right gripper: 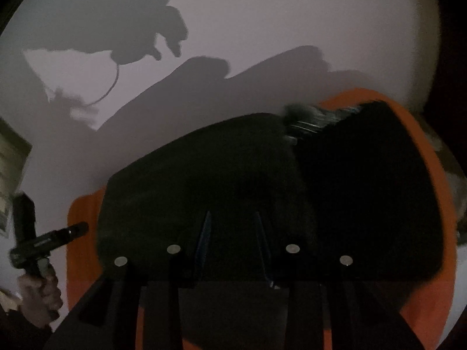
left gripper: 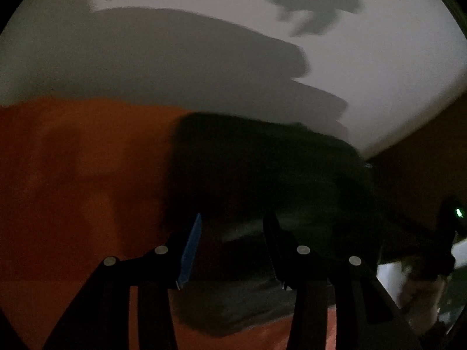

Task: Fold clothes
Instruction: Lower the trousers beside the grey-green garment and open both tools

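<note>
Garment, dark, soft, squarish fold, on orange cloth.

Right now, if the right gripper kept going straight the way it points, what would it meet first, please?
Most likely the dark garment: the right gripper points down at it, jaws apart with nothing between them. It lies on an orange cloth; the gap is hard to judge.

Orange mat on white table

A pale counter lies under dim light, crossed by soft grey shadows. An orange mat covers its near part, edges curving round.
</note>
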